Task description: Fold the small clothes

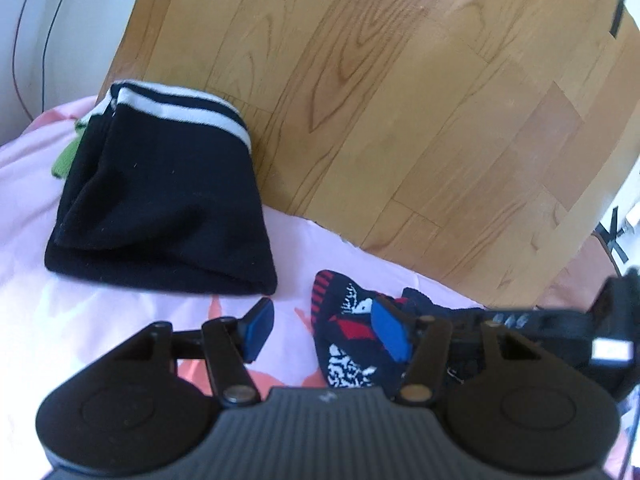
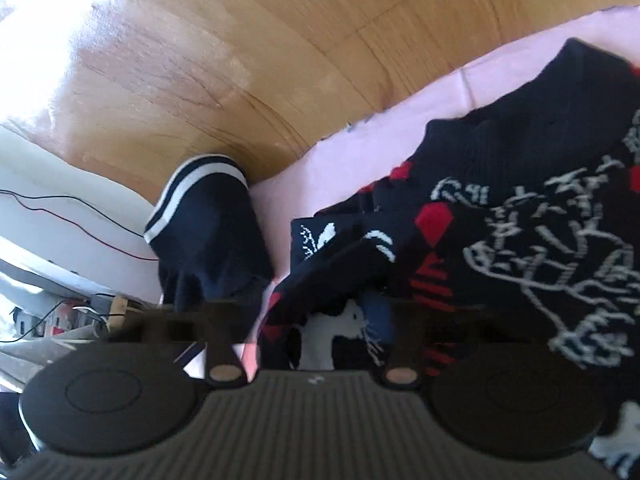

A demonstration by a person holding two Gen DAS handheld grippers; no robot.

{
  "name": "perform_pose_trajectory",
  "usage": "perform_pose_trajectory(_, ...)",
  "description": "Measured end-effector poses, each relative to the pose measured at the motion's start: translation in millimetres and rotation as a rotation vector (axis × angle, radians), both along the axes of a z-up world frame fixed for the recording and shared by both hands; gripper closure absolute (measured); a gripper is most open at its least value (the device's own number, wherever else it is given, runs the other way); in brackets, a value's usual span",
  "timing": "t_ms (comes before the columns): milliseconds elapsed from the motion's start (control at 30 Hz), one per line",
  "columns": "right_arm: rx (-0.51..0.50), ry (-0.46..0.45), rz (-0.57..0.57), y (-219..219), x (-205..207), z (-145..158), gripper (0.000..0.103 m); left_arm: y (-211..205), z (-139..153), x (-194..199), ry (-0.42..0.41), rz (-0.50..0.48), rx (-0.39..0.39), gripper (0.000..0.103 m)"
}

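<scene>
Figure. Folding small clothes on a pink sheet (image 1: 120, 320) laid over a wooden floor (image 1: 400, 100).

Left wrist view: the left tool (image 1: 326, 334) stands with its blue pads (image 1: 258, 330) apart and nothing pressed between them; the right-hand pad overlaps the edge of a patterned knit (image 1: 348, 344), dark with red and white motifs, at lower centre. Whether that pad touches the knit cannot be told. A folded navy garment (image 1: 160, 208) with white stripes lies in the left half of the frame, finished by the look of it, with a scrap of green cloth (image 1: 66, 156) showing beyond its left edge.

Right wrist view: the right tool (image 2: 340, 320) is closed on a fold of the patterned knit (image 2: 520, 220), which bunches up over its fingers and hides the tips. The rest of the knit spreads across the right of the frame; the navy garment (image 2: 208, 232) sits at centre left.

Step in hand, as judged: the second item, the knit, is being gathered for its fold, one edge already pinched. The next move probably calls for the left tool to take an opposite edge, so the cloth can be drawn flat and doubled over without dragging the sheet.
</scene>
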State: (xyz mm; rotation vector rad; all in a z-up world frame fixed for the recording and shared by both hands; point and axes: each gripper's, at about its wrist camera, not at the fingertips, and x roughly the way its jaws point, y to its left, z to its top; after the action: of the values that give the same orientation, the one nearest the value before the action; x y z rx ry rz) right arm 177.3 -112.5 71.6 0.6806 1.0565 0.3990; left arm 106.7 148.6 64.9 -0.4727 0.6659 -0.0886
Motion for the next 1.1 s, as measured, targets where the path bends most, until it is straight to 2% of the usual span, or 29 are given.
perform_pose_trajectory(100,-0.027,-0.206,-0.042,-15,-23,36,0.092,-6,4,-5,-0.029,-0.005,0.029,0.049)
perform_pose_trajectory(167,-0.090,-0.363,-0.086,-38,-53,60,0.092,-12,7,-8,-0.052,-0.032,0.035,0.049)
perform_pose_trajectory(200,-0.130,-0.421,-0.122,-52,-70,67,0.092,-17,7,-9,-0.060,-0.054,0.033,0.049)
perform_pose_trajectory(267,-0.241,-0.475,-0.206,-79,-102,64,0.089,-29,7,-9,-0.077,-0.125,0.018,0.046)
perform_pose_trajectory(300,-0.315,-0.463,-0.234,-88,-113,57,0.086,-37,6,-8,-0.083,-0.171,0.006,0.046)
perform_pose_trajectory(333,-0.390,-0.410,-0.236,-98,-120,44,0.085,-48,2,-3,-0.073,-0.220,-0.004,0.044)
perform_pose_trajectory(367,-0.411,-0.348,-0.217,-108,-123,33,0.077,-56,-1,1,-0.048,-0.250,-0.007,0.042)
perform_pose_trajectory(400,-0.390,-0.275,-0.211,-122,-127,23,0.071,-66,-6,8,-0.006,-0.277,-0.013,0.042)
perform_pose_trajectory(433,-0.350,-0.243,-0.244,-138,-134,19,0.070,-74,-12,15,0.035,-0.299,-0.022,0.041)
perform_pose_trajectory(467,-0.311,-0.245,-0.289,-153,-143,20,0.069,-81,-17,23,0.076,-0.318,-0.036,0.040)
perform_pose_trajectory(500,-0.285,-0.260,-0.337,-166,-151,23,0.060,-86,-23,30,0.117,-0.333,-0.056,0.040)
perform_pose_trajectory(533,-0.273,-0.281,-0.396,-182,-160,29,0.056,-92,-29,37,0.157,-0.340,-0.071,0.039)
perform_pose_trajectory(567,-0.272,-0.292,-0.437,-192,-165,33,0.052,-99,-32,42,0.176,-0.337,-0.065,0.035)
perform_pose_trajectory(600,-0.276,-0.292,-0.468,-200,-167,35,0.052,-105,-31,45,0.171,-0.333,-0.045,0.034)
perform_pose_trajectory(633,-0.275,-0.281,-0.481,-207,-166,36,0.052,-114,-28,46,0.158,-0.339,-0.016,0.039)
perform_pose_trajectory(667,-0.273,-0.269,-0.482,-209,-163,35,0.052,-123,-27,48,0.148,-0.357,0.010,0.063)
perform_pose_trajectory(700,-0.273,-0.257,-0.470,-212,-160,32,0.052,-131,-27,50,0.149,-0.380,0.031,0.081)
perform_pose_trajectory(733,-0.285,-0.238,-0.452,-210,-154,27,0.052,-139,-28,50,0.154,-0.378,0.070,0.087)
perform_pose_trajectory(767,-0.309,-0.210,-0.433,-208,-148,21,0.053,-142,-27,47,0.134,-0.352,0.123,0.088)
perform_pose_trajectory(800,-0.331,-0.178,-0.406,-205,-141,14,0.061,-145,-25,41,0.105,-0.335,0.169,0.088)
perform_pose_trajectory(833,-0.336,-0.165,-0.388,-202,-137,10,0.067,-144,-23,34,0.079,-0.321,0.200,0.088)
perform_pose_trajectory(867,-0.350,-0.184,-0.385,-197,-139,9,0.068,-142,-20,26,0.052,-0.299,0.230,0.088)
perform_pose_trajectory(933,-0.427,-0.241,-0.345,-183,-145,11,0.068,-134,-19,18,0.032,-0.251,0.257,0.088)
perform_pose_trajectory(1000,-0.484,-0.276,-0.318,-175,-147,5,0.066,-134,-28,25,0.079,-0.244,0.270,0.084)
perform_pose_trajectory(1033,-0.515,-0.294,-0.317,-172,-149,4,0.064,-135,-32,25,0.070,-0.245,0.273,0.080)
perform_pose_trajectory(1100,-0.557,-0.310,-0.319,-171,-150,4,0.054,-141,-32,21,0.047,-0.238,0.337,0.071)
